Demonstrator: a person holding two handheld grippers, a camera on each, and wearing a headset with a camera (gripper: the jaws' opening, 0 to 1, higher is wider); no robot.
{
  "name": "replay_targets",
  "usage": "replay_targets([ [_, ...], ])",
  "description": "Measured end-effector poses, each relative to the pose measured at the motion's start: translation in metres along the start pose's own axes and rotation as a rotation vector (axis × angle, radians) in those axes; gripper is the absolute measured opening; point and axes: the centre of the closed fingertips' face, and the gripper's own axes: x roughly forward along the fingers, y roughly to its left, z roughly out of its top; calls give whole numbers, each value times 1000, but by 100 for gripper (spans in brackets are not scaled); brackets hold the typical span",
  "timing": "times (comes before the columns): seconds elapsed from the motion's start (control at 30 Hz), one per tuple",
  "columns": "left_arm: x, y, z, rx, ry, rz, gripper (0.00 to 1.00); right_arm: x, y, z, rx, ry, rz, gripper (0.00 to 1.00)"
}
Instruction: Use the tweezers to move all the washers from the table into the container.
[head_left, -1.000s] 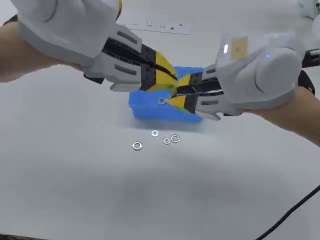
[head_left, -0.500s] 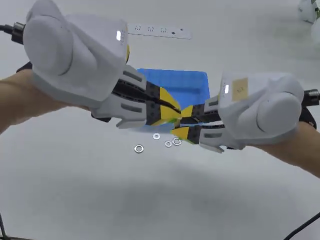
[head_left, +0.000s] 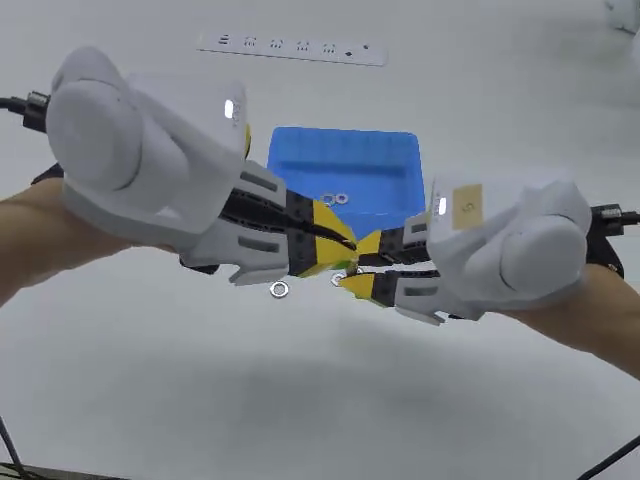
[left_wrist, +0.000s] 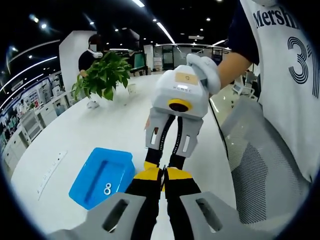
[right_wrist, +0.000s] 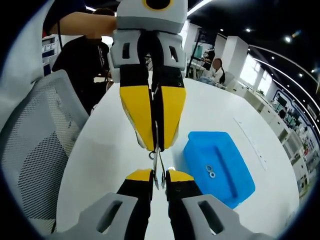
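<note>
Washers (head_left: 279, 289) lie mid-frame in the head view, just under and left of the tweezers (right_wrist: 157, 162), which left gripper (head_left: 342, 236) and right gripper (head_left: 356, 276) both clamp; container (head_left: 345, 165) sits above.

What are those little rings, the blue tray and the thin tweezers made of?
The washers look like bare metal: silvery, shiny rings. The blue container seems moulded plastic, matte and evenly coloured with rounded edges. The tweezers appear to be thin metal, grey with a glint, though too slim to be sure.
</note>
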Motion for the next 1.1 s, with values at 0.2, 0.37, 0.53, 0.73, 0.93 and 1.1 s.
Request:
replay_targets([
  [0.2, -1, 9, -9, -17, 9, 10, 6, 8, -4, -1, 1, 3, 3, 11],
  [0.37, 0, 16, -16, -31, 22, 17, 5, 14, -7, -4, 25, 2, 14, 11],
  [0.53, 1, 18, -17, -32, 25, 15, 5, 15, -8, -4, 28, 2, 13, 11],
  [0.73, 2, 20, -19, -39, 30, 12, 5, 17, -10, -7, 58, -3, 13, 11],
  [0.93, 4, 19, -22, -40, 42, 7, 5, 20, -8, -9, 72, -5, 24, 11],
  [1.1, 4, 19, -23, -42, 45, 5, 5, 22, -8, -10, 74, -3, 24, 11],
])
